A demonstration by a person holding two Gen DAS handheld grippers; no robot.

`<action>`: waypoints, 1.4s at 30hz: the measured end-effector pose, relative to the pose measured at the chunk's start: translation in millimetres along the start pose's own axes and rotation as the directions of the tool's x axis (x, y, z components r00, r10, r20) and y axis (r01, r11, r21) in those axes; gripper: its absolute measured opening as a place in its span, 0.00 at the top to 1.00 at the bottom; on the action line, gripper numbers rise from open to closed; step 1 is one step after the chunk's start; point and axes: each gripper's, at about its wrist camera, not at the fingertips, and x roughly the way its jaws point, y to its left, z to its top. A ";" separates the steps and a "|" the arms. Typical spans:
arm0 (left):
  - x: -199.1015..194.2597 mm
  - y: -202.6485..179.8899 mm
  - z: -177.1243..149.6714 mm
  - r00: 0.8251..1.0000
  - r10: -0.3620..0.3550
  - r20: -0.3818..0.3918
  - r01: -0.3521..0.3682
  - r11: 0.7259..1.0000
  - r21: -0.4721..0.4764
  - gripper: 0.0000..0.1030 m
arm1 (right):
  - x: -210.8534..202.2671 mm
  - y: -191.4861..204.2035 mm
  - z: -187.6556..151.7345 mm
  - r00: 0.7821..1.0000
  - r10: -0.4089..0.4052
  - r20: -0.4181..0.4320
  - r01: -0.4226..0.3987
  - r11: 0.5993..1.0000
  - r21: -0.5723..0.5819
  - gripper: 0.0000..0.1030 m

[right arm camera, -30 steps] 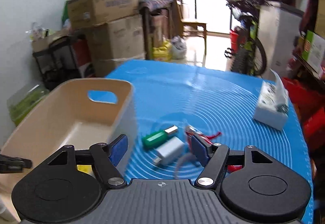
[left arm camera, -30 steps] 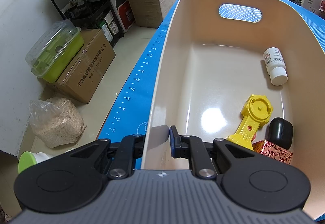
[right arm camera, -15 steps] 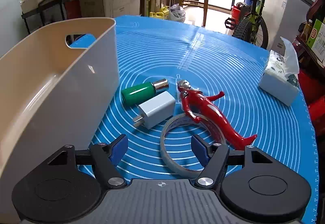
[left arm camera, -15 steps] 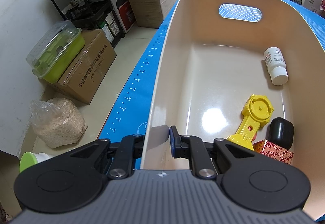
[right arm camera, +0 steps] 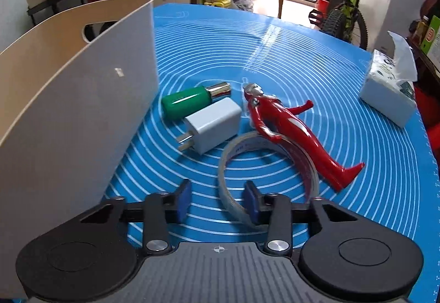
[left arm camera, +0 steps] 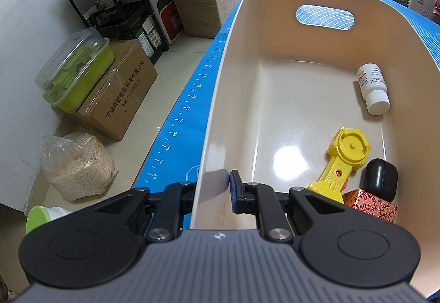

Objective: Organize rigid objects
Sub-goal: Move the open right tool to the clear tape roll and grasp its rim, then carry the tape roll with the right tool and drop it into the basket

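Note:
My left gripper [left arm camera: 213, 190] is shut on the near rim of the beige bin [left arm camera: 233, 61], one finger outside and one inside. In the bin lie a white pill bottle [left arm camera: 373, 88], a yellow toy [left arm camera: 343, 160], a black case [left arm camera: 381, 179] and a red patterned box [left arm camera: 372, 205]. My right gripper [right arm camera: 217, 202] is open, low over the blue mat [right arm camera: 343, 138], its jaws straddling the near edge of a clear tape roll [right arm camera: 264, 173]. Beyond lie a white charger [right arm camera: 211, 124], a green bottle [right arm camera: 189, 101] and a red figure [right arm camera: 288, 129]. The bin wall [right arm camera: 71, 116] stands left.
A tissue box [right arm camera: 390, 91] sits at the mat's right edge. Left of the table are cardboard boxes [left arm camera: 118, 94], a green lidded container [left arm camera: 74, 72], a bag of grain [left arm camera: 77, 165] and a black shelf [left arm camera: 115, 8]. A bicycle [right arm camera: 343, 14] stands behind.
My right gripper has moved down and forward to the tape roll, and its jaws have narrowed somewhat. The left gripper has stayed clamped on the bin rim.

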 end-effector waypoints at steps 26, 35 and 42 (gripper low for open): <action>0.2 0.6 -0.3 1.000 -0.002 -0.001 0.002 1.000 -0.001 0.83 | -61.4 4.4 21.6 0.989 0.130 0.076 -0.136 0.987 0.082 0.84; 0.2 0.9 -0.2 1.000 -0.002 -0.001 0.002 1.000 -0.001 0.83 | -100.9 8.9 34.3 0.965 0.149 0.216 -0.179 0.976 0.124 0.84; 0.0 1.1 -0.1 1.000 -0.003 -0.001 0.003 1.000 -0.003 0.83 | -123.5 17.6 41.8 0.944 0.159 0.289 -0.203 0.970 0.130 0.84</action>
